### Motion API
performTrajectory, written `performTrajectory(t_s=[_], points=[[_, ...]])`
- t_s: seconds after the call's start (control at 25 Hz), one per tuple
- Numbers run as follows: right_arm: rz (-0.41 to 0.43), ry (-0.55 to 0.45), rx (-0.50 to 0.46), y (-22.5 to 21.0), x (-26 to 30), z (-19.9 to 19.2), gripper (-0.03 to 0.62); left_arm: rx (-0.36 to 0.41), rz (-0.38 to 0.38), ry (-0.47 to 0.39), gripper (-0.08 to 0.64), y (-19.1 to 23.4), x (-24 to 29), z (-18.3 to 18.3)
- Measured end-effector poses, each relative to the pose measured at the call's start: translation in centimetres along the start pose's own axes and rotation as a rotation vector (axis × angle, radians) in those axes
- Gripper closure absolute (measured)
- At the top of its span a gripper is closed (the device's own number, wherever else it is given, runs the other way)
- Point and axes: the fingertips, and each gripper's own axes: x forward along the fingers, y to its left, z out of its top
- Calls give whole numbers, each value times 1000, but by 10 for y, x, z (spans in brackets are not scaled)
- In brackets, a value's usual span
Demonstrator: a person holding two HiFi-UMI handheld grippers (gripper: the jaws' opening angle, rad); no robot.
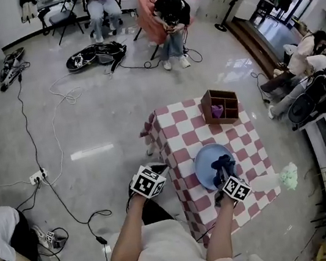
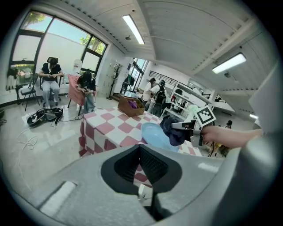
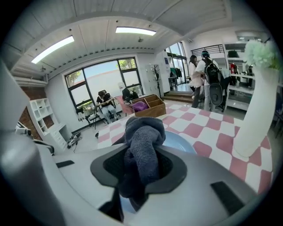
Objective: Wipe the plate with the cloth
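A light blue plate [image 1: 204,164] lies on the pink-and-white checked table [image 1: 175,132] near its front. My right gripper [image 1: 224,171] is shut on a bunched dark blue cloth [image 1: 223,164], which hangs over the plate's right part. In the right gripper view the cloth [image 3: 142,134] fills the jaws, with the plate [image 3: 182,142] just behind it. My left gripper [image 1: 159,169] hovers at the table's left edge, apart from the plate, jaws shut on nothing. The left gripper view shows the plate [image 2: 152,131], the cloth [image 2: 171,129] and the right gripper [image 2: 182,127] ahead of it.
A wooden box [image 1: 221,106] holding something purple stands at the table's far right corner. A white vase [image 1: 264,183] with pale green flowers sits close to the right of the plate. Seated people, chairs and cables are on the floor beyond.
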Motion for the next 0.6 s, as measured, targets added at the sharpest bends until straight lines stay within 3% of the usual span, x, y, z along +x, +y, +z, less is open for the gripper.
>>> performTrajectory(t_s=[0.16,0.36,0.6], points=[[10,24,13,7,25,5,476,-31,5,39,551,20,10,5],[25,41,-11,-2,40,20,476,57,-144,123,551,2,55,34],[17,8,77,-25,56,34,476,156,-254,223,551,-16,118,72]])
